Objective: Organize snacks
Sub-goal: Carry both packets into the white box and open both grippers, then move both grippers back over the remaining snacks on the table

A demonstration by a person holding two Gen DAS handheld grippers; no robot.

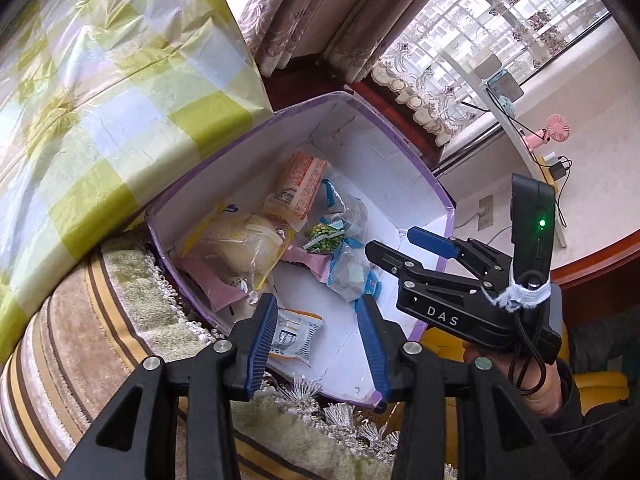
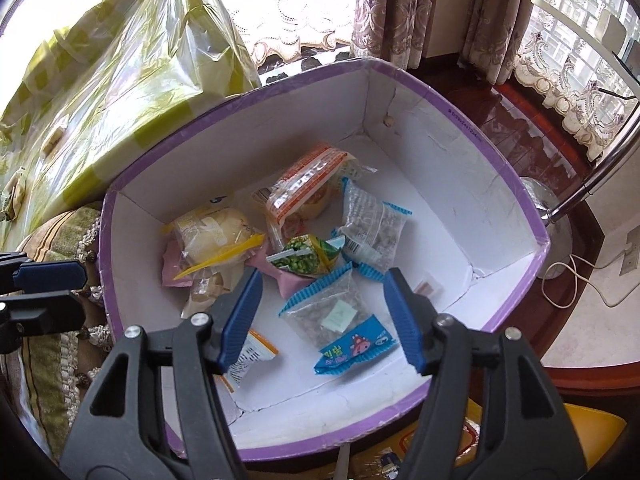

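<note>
A purple-rimmed cardboard box (image 2: 460, 104), white inside, holds several snack packets. A blue-edged clear packet (image 2: 336, 316) lies on the box floor straight below my right gripper (image 2: 324, 292), which hangs open above it without touching. Beyond it lie a green pea packet (image 2: 306, 260), an orange packet (image 2: 308, 188) and a yellow-trimmed bread packet (image 2: 212, 232). My left gripper (image 1: 316, 320) is open over the box's near corner, with a small white-and-orange packet (image 1: 294, 334) lying below its fingers. In the left wrist view the right gripper (image 1: 404, 248) reaches in over the box (image 1: 400, 140) from the right.
A table under a yellow-green checked cloth (image 1: 100, 100) stands against the box's left side. The box rests on a striped, fringed cushion (image 1: 80, 320). Curtains and a window are behind. A chrome pole (image 2: 592, 184) and a cable lie to the right. A hand (image 1: 532, 380) holds the right gripper.
</note>
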